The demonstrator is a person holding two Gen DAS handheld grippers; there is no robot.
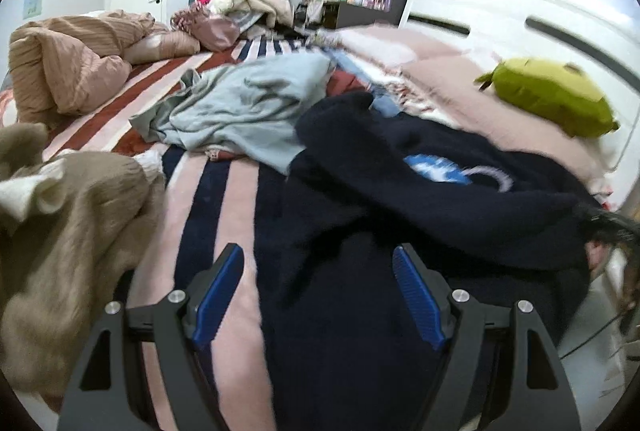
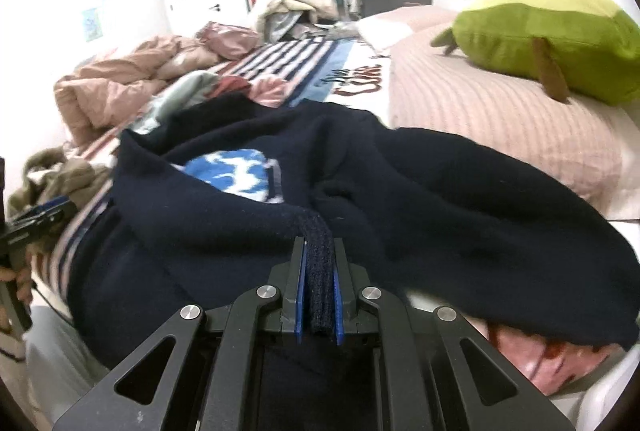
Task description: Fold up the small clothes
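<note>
A dark navy sweater (image 1: 400, 215) with a blue and white print lies rumpled on the striped bedspread (image 1: 224, 199). It also fills the right wrist view (image 2: 420, 191). My left gripper (image 1: 318, 259) is open, with the sweater's near edge between and under its blue pads. My right gripper (image 2: 319, 245) is shut on a ribbed edge of the navy sweater. The left gripper shows at the left edge of the right wrist view (image 2: 44, 213).
A light blue garment (image 1: 244, 107) lies beyond the sweater. A tan knit garment (image 1: 68, 231) lies at the left. A pink quilt (image 1: 80, 63) is bunched at the far left. A green plush toy (image 2: 552, 35) rests on the pink pillow (image 2: 500, 123).
</note>
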